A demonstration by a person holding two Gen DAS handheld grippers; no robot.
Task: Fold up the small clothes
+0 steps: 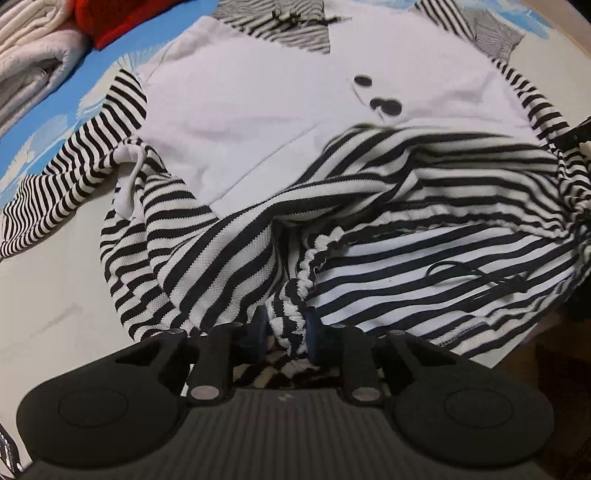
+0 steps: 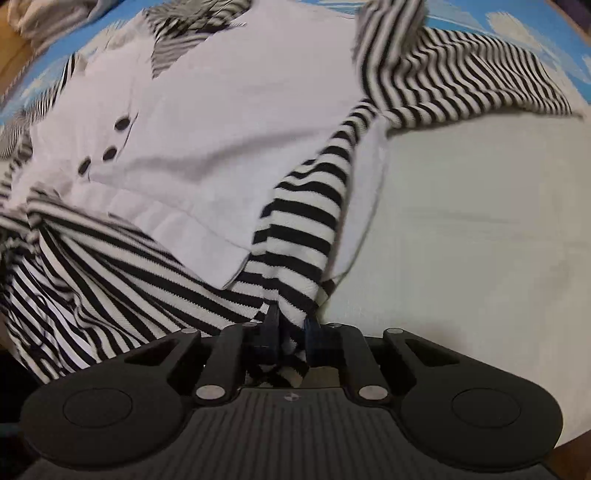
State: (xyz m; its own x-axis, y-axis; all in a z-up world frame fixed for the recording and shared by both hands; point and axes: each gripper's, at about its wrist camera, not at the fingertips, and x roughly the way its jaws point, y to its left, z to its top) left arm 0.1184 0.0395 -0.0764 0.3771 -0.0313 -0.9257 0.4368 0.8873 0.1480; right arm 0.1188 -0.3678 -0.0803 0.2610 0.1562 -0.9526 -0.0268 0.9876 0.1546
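Note:
A small black-and-white striped garment (image 1: 388, 236) with a plain white front panel (image 1: 258, 110) and dark buttons (image 1: 388, 105) lies spread on the pale surface. My left gripper (image 1: 286, 325) points steeply down and is shut on a bunched, gathered striped edge near the garment's lower hem. The same garment (image 2: 184, 147) fills the right wrist view, its striped sleeve (image 2: 461, 85) stretched to the upper right. My right gripper (image 2: 290, 325) is shut on a fold of striped fabric at the hem's corner beside the white panel's bottom edge.
Folded white towels (image 1: 33, 62) and a red knit item (image 1: 110, 22) lie at the upper left on a blue patterned cloth (image 1: 99, 70). Bare pale surface (image 2: 480, 240) stretches to the right of the garment. A thin black cord (image 1: 480, 280) lies on the stripes.

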